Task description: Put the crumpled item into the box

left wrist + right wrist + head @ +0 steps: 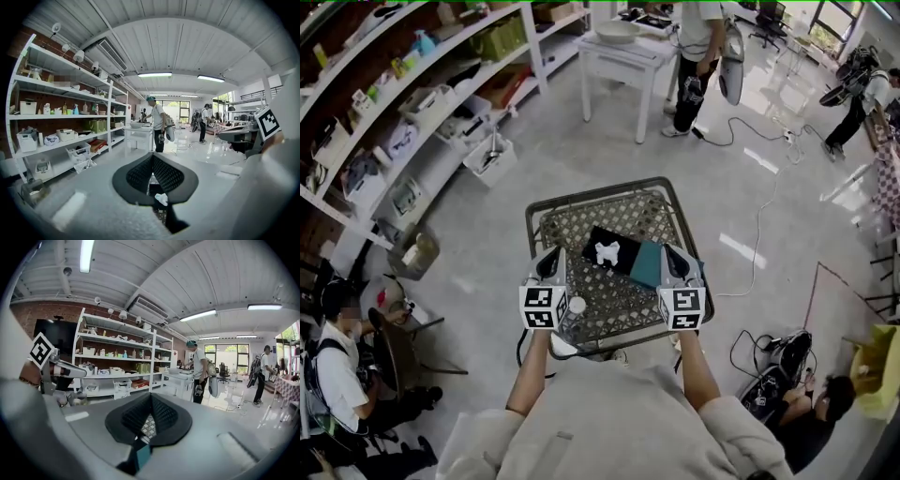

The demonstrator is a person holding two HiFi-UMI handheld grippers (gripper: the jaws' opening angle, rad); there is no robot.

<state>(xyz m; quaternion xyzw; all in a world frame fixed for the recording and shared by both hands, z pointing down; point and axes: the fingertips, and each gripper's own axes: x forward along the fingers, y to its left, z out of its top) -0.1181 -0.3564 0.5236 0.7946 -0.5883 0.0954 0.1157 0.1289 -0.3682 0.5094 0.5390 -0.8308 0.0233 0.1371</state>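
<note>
While both sets of jaws are pressed together on nothing, your left gripper (553,255) and right gripper (671,253) hover over the lattice table (546,217). The white crumpled item (607,251) lies on a black panel (593,238) between them, just beside what looks like a teal box (645,264). Go in like this and you'd likely shove the wad, not grip it. Being light, it could skid off the panel.

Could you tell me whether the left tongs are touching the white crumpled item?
Apart. In the head view, the left tongs sit short of the crumpled item, with bare table mesh between.
</note>
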